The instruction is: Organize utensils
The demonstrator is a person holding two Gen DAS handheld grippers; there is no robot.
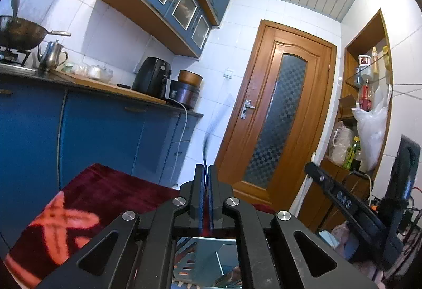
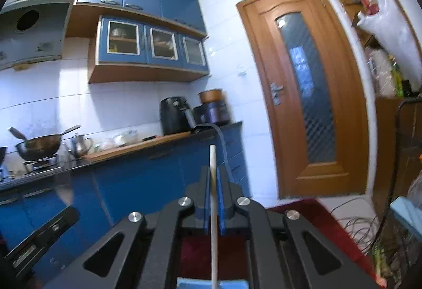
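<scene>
Blue kitchen ahead, both level: left hand-held gripper (image 1: 206, 170) closed on a thin dark utensil (image 1: 205, 149), right hand-held gripper (image 2: 213, 173) on a white stick (image 2: 213, 183).

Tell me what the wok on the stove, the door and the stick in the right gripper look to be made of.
Wok: dark metal, judging by its dull sheen.
Door: varnished wood, warm brown and glossy, with a patterned glass pane.
Stick clamped in the right gripper: pale and matte; plastic, wood or bamboo, too little shows to tell.
</scene>
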